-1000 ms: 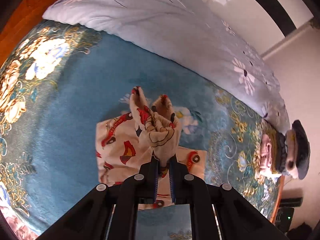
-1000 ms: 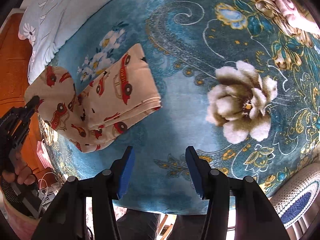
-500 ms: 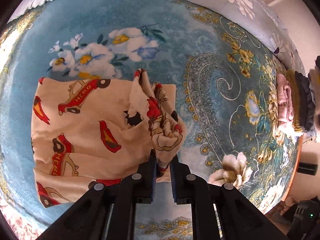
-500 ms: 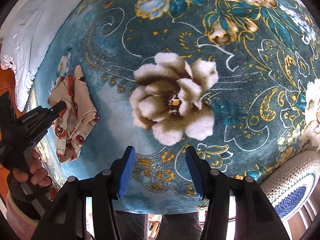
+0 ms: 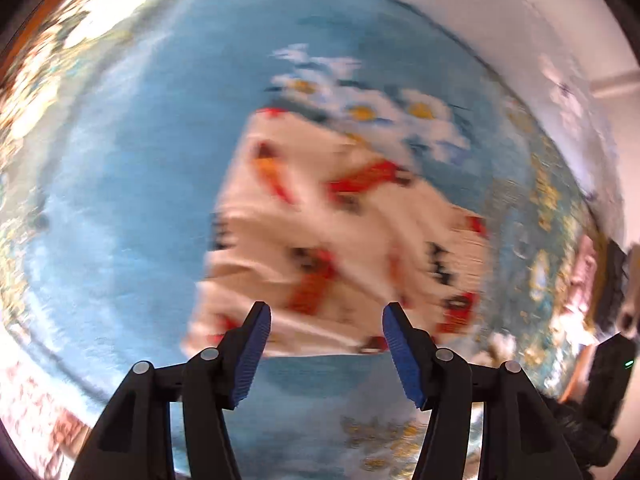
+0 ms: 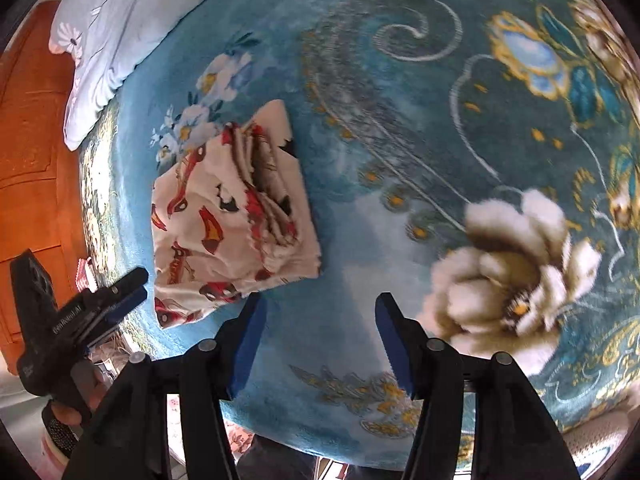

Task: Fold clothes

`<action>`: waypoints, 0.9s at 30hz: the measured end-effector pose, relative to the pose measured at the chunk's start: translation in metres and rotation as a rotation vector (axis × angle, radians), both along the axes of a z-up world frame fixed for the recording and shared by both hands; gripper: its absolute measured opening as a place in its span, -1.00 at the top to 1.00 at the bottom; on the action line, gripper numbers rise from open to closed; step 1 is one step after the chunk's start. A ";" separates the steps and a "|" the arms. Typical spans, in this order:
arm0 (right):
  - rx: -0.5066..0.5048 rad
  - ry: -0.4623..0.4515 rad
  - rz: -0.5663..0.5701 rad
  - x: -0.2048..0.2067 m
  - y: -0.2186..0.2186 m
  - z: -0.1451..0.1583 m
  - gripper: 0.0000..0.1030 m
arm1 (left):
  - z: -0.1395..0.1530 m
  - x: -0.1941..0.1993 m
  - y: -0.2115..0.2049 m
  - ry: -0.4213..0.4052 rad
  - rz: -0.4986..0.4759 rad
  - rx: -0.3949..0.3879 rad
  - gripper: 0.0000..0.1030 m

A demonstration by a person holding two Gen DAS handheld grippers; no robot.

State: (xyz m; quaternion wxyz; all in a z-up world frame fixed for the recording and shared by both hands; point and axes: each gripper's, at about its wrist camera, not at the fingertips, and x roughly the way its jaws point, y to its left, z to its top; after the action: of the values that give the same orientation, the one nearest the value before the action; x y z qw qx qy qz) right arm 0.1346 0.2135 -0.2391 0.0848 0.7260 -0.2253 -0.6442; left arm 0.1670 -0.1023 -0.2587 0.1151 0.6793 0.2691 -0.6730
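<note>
A cream garment printed with red cars (image 5: 340, 240) (image 6: 232, 216) lies folded on the blue floral blanket (image 6: 400, 100), with a bunched fold along its right side in the right wrist view. My left gripper (image 5: 326, 350) hangs open just short of the garment's near edge, nothing between its blue pads; this view is motion-blurred. It also shows at the lower left of the right wrist view, left gripper (image 6: 132, 292), held by a hand. My right gripper (image 6: 318, 340) is open and empty over bare blanket, to the right of the garment.
A pale floral duvet (image 6: 120, 28) (image 5: 520, 40) lies along the far side of the bed. A stack of folded clothes (image 5: 592, 276) sits at the right edge. An orange wooden panel (image 6: 32, 140) stands beyond the bed. A large white flower pattern (image 6: 512, 272) marks the blanket.
My left gripper has opened and let go of the garment, which now lies folded flat on the blanket; the gripper pulled back. My right gripper swung back toward the garment, still open.
</note>
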 end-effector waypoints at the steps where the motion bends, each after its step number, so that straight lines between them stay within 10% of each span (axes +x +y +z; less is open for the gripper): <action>1: -0.003 0.008 0.016 -0.009 -0.008 -0.003 -0.19 | -0.005 0.007 -0.011 -0.022 0.022 -0.015 -0.21; 18: 0.060 -0.050 -0.039 -0.035 -0.016 -0.056 -0.36 | -0.075 0.048 -0.058 -0.195 0.082 0.014 -0.35; 27: -0.044 -0.007 -0.032 -0.042 -0.026 -0.044 -0.37 | -0.042 0.041 -0.076 -0.056 0.053 0.139 -0.33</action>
State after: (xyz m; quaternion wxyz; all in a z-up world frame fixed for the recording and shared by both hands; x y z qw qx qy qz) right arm 0.0927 0.1879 -0.2829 0.0897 0.7225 -0.2514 -0.6377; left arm 0.2076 -0.1779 -0.3003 0.0927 0.6969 0.3297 -0.6301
